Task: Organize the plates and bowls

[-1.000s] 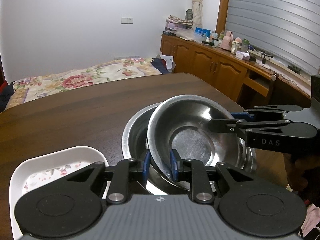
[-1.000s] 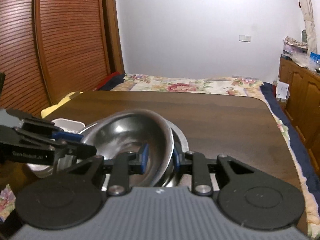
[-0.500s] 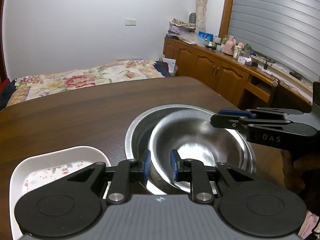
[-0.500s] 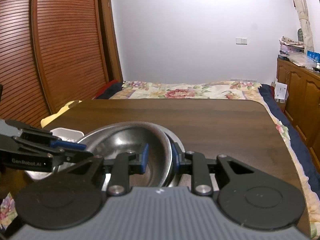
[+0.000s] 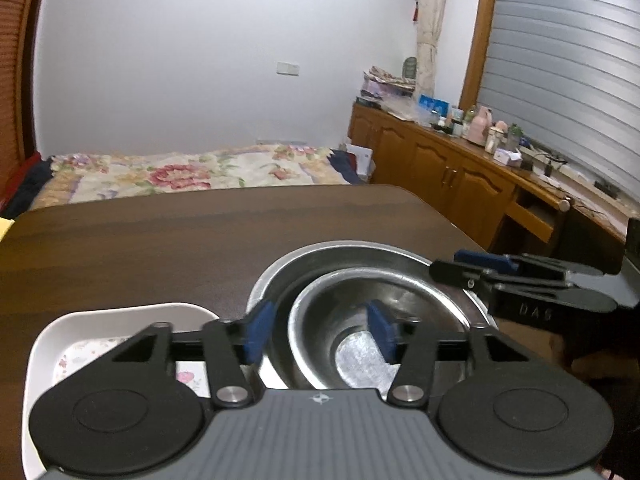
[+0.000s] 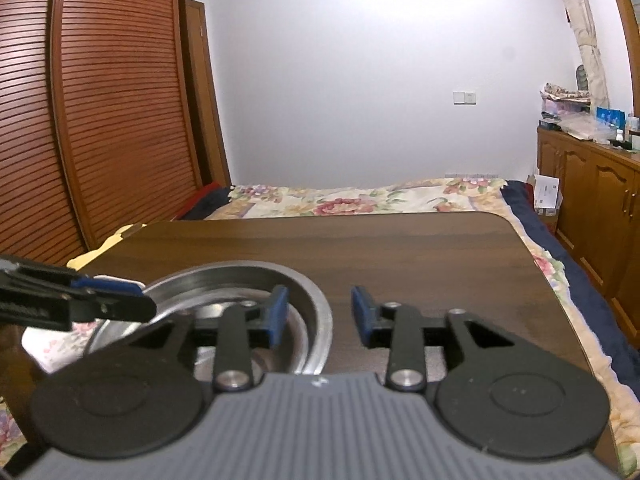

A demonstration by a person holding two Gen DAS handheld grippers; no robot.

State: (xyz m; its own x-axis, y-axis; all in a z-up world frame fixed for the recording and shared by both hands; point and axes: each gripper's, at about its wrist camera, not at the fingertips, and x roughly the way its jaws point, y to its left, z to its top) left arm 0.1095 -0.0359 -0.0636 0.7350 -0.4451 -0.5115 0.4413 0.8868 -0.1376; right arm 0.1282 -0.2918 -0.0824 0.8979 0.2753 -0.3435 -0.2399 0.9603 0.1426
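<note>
A small steel bowl (image 5: 360,360) lies nested inside a larger steel bowl (image 5: 360,252) on the dark wooden table (image 5: 160,240). My left gripper (image 5: 319,334) straddles the bowls' near rims. Its jaws are opening and the blue pads stand clear of the metal. My right gripper (image 6: 320,315) sits at the larger bowl's (image 6: 240,270) right rim, which runs between its opening jaws without being pressed. Each gripper shows in the other's view: the right gripper (image 5: 452,266) over the bowls' right edge, the left gripper (image 6: 136,298) over their left edge.
A white square plate (image 5: 100,320) with a floral print sits just left of the bowls, also seen as the plate (image 6: 44,344) behind the left gripper. Beyond the table are a flowered bed (image 5: 180,172), wooden cabinets (image 5: 460,176) and a slatted wardrobe (image 6: 100,120).
The small bowl, held tilted above the larger one by both grippers, came down level into it. Both grippers have since spread their jaws and let go of its rim.
</note>
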